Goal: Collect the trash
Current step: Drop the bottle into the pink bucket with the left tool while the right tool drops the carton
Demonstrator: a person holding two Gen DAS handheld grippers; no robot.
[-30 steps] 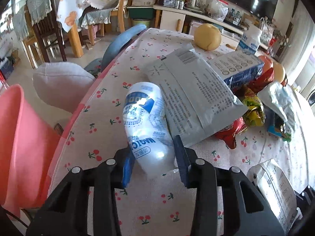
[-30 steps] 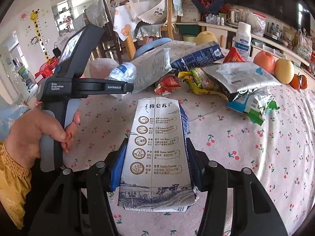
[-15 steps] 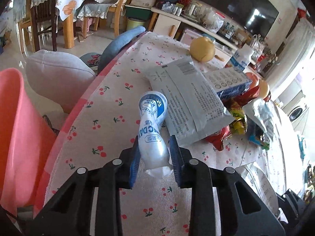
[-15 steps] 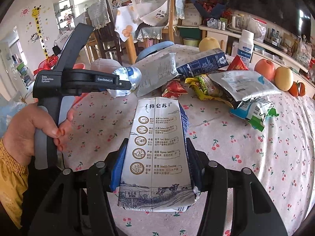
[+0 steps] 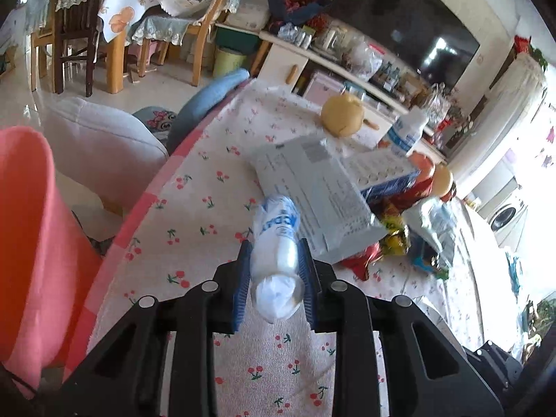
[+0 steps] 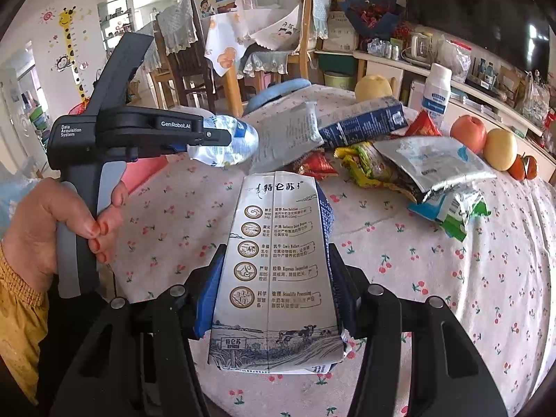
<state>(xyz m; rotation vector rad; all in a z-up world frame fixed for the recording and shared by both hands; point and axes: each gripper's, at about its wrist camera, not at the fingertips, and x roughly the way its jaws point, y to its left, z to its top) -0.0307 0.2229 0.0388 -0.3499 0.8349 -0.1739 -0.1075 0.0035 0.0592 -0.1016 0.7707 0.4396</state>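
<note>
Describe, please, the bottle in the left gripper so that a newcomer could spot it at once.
Start at the cherry-print tablecloth, near its pink edge. The left gripper holds the bottle above it: clear crumpled plastic with a blue-and-white label, unlike the flat grey pouch beside it.

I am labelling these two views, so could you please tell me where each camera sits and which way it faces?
Left wrist: on the left gripper, looking along its fingers across the cherry-print tablecloth; its jaws clamp a crushed plastic bottle, pink bin at left.
Right wrist: on the right gripper, facing the table; its jaws clamp a flattened milk carton; the left hand shows.
Shared: the bottle, the grey pouch, the blue carton.
</note>
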